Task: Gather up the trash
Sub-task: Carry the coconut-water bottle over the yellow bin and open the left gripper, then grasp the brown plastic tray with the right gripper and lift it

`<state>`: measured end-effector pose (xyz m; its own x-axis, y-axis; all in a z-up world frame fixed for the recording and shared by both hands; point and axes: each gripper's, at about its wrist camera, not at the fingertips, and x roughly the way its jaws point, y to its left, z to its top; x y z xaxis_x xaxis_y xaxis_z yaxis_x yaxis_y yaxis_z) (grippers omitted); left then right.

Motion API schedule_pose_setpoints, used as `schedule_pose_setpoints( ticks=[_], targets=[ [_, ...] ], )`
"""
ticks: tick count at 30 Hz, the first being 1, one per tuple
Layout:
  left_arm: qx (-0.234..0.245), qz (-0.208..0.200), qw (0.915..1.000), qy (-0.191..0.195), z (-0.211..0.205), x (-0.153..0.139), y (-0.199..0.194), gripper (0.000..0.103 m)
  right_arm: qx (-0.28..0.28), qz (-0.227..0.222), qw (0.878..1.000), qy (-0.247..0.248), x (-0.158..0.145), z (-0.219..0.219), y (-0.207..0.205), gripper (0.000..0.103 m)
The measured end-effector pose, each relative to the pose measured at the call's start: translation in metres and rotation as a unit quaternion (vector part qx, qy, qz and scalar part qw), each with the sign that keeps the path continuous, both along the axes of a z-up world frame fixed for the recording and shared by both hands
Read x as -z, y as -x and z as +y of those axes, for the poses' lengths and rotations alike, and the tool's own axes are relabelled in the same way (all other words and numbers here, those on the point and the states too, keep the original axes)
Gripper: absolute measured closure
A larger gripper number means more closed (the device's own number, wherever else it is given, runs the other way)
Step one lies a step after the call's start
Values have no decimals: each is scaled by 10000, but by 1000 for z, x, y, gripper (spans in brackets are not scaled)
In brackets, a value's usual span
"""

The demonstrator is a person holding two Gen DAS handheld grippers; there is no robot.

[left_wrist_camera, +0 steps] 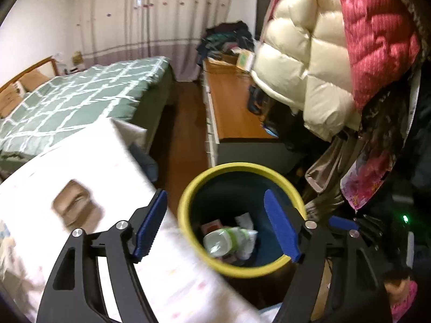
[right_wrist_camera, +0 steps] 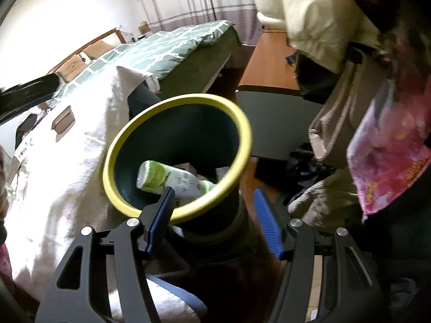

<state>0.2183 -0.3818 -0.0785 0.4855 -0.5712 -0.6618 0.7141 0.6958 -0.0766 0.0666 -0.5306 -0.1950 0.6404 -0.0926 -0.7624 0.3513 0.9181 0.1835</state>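
A dark bin with a yellow rim (left_wrist_camera: pixel 188 193) stands on the floor beside a white-covered surface; it also shows in the right wrist view (right_wrist_camera: pixel 243 134). Inside lie a green-and-white plastic bottle (left_wrist_camera: pixel 229 239), also seen in the right wrist view (right_wrist_camera: pixel 172 179), and some crumpled wrappers (left_wrist_camera: pixel 243 222). My left gripper (left_wrist_camera: pixel 215 228) is open and empty, held above the bin's mouth. My right gripper (right_wrist_camera: pixel 214 215) is open and empty, just above the bin's near rim. The right gripper's blue fingers (left_wrist_camera: pixel 343 222) show at the right in the left wrist view.
A white cloth-covered box (left_wrist_camera: pixel 80 188) lies left of the bin. A bed with a green checked cover (left_wrist_camera: pixel 80 94) is behind it. A wooden desk (left_wrist_camera: pixel 231 102) stands at the back. Puffy jackets (left_wrist_camera: pixel 309 53) and bags (right_wrist_camera: pixel 377 145) hang on the right.
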Motion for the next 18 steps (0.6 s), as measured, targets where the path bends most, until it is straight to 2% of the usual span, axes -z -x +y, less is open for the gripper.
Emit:
schedule_pose_setpoints(
  ticks=[3,7,14,18],
  targets=[
    [-360,-108,9993,59,51,-5,2,24,-155,47,9999,27,-2,13,-13,45],
    [-903,-209,9956,157,120,-6,-3,10,-406,65,9991,121,-10,38,-33,45],
    [-1856,-489,9814,48,232,8,-21,9,-996,4,9947,272,-33,98,-85,45],
    [-2163,-480,9750,144,277,20,-29,8,-1326,-84,9905,343,-49,136,-122,45]
  ],
)
